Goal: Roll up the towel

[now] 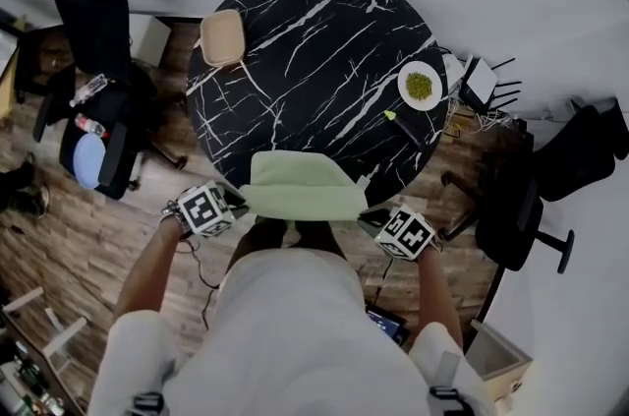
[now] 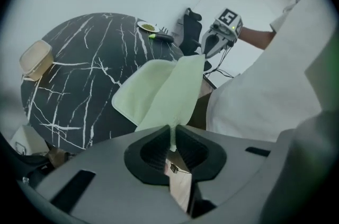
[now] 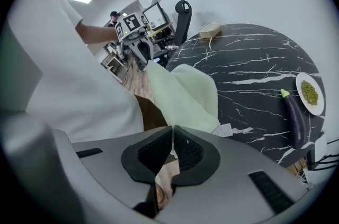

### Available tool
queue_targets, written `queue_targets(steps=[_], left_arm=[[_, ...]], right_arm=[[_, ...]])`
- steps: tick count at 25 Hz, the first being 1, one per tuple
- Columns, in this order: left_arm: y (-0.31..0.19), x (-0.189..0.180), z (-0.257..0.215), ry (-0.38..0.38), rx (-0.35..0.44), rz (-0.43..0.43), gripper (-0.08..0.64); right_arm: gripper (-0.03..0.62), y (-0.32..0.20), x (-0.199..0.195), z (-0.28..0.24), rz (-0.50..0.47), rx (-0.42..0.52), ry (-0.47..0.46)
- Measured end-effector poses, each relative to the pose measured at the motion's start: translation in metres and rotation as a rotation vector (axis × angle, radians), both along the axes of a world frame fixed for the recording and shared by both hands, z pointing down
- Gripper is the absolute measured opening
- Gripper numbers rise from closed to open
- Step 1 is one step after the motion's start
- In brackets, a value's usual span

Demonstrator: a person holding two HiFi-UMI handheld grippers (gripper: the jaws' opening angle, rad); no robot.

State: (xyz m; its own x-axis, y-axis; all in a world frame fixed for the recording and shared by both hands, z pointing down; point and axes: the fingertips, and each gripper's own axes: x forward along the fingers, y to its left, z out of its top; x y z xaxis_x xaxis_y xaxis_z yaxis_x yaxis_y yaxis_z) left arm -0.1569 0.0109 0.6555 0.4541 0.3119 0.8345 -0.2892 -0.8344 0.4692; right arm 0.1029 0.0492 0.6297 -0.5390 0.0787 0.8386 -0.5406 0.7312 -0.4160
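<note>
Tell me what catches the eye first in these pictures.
A pale green towel lies at the near edge of the round black marbled table, its near corners pinched in the left tool and the right tool. A plate of green food and an eggplant sit at the table's right edge.

Both forearms stretching forward, left gripper pinching the towel at its left corner, right gripper pinching the right corner, both angling downward
</note>
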Motion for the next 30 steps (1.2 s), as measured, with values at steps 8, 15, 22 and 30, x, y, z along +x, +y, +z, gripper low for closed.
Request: queue_targets(steps=[8, 15, 22, 30], left_arm=[[-0.080, 0.011, 0.029, -0.060, 0.008, -0.216, 0.035], [-0.140, 0.005, 0.053, -0.129, 0.192, -0.486, 0.078], [-0.162, -0.014, 0.019, 0.044, 0.235, -0.727, 0.173], [-0.070, -0.004, 0.048, 0.104, -0.110, -0.871, 0.227]], right_arm=[[0.006, -0.084, 0.011, 0.021, 0.181, -0.014, 0.031], [0.025, -0.142, 0.023, 0.061, 0.266, 0.163, 0.238], [0.109, -0.154, 0.051, 0.046, 0.406, 0.342, 0.295], [0.100, -0.124, 0.067, 0.043, 0.447, 0.332, 0.300]])
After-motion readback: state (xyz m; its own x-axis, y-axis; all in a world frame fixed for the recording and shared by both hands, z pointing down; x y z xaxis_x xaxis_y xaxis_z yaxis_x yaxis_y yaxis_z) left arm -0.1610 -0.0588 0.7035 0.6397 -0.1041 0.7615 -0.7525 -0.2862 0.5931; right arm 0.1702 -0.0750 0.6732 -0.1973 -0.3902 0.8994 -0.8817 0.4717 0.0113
